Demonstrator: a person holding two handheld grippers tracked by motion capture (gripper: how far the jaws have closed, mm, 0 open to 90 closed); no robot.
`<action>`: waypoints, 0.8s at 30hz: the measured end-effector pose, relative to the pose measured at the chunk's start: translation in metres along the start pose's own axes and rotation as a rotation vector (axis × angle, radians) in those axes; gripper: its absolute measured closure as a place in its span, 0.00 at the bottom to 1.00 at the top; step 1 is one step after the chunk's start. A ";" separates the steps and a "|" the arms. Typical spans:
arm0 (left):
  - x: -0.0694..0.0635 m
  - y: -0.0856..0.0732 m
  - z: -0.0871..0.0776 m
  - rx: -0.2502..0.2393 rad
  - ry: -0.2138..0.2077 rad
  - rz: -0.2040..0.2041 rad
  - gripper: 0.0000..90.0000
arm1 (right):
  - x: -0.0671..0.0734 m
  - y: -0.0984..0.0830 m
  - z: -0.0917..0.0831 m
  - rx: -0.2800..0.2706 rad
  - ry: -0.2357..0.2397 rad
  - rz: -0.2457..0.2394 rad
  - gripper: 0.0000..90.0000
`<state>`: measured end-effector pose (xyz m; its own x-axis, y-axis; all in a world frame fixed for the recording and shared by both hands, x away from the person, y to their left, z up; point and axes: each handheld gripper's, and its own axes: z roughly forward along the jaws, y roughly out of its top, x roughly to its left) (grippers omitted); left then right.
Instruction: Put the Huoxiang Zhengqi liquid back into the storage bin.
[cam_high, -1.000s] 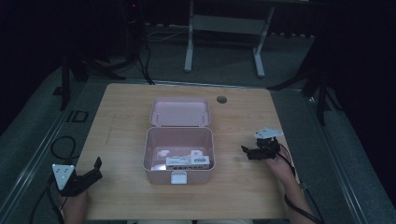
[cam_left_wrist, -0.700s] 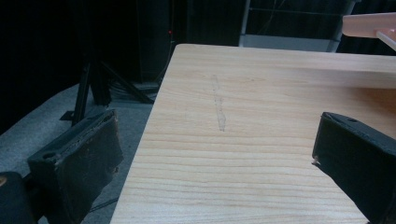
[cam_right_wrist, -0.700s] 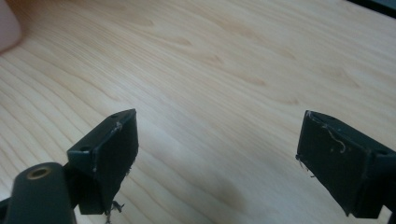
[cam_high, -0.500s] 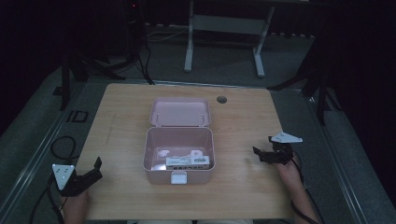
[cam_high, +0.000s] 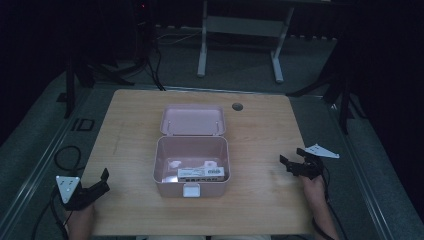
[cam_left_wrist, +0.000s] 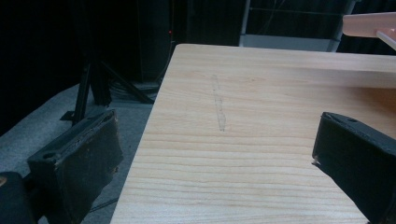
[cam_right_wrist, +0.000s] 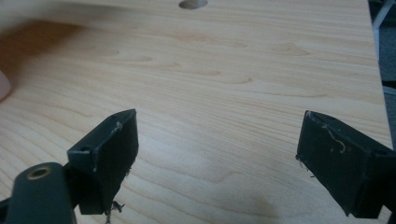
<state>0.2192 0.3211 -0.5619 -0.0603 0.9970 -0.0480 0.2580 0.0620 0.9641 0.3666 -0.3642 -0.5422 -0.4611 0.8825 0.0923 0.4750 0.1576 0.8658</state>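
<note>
A pink box (cam_high: 192, 167) stands in the middle of the wooden table (cam_high: 260, 130), its lid (cam_high: 193, 120) folded back and open. A white packet (cam_high: 201, 173) and other small items lie inside. My left gripper (cam_high: 100, 181) rests at the table's front left corner, open, nothing between its jaws; its view looks along the left table edge (cam_left_wrist: 154, 112). My right gripper (cam_high: 292, 162) hovers over bare wood right of the box, open and empty, with its jaws set wide over the tabletop (cam_right_wrist: 215, 93).
A round cable hole (cam_high: 237, 106) sits in the table behind the box, also seen as the hole (cam_right_wrist: 193, 3) ahead of the right gripper. Black stands and cables (cam_high: 75, 75) crowd the floor at left; a metal frame (cam_high: 240, 30) stands beyond the far edge.
My right gripper has drawn away from the box, moving right and toward the table's right side. The left gripper has stayed put.
</note>
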 end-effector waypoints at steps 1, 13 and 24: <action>0.000 0.000 0.000 0.001 0.000 -0.001 0.01 | -0.001 -0.001 -0.001 -0.005 -0.004 0.006 0.14; 0.000 0.000 0.000 0.001 0.000 -0.001 0.02 | -0.008 -0.009 -0.002 -0.019 -0.009 0.054 0.14; 0.000 0.000 0.000 0.002 -0.001 -0.001 0.02 | -0.005 -0.011 0.001 0.001 0.000 0.027 0.14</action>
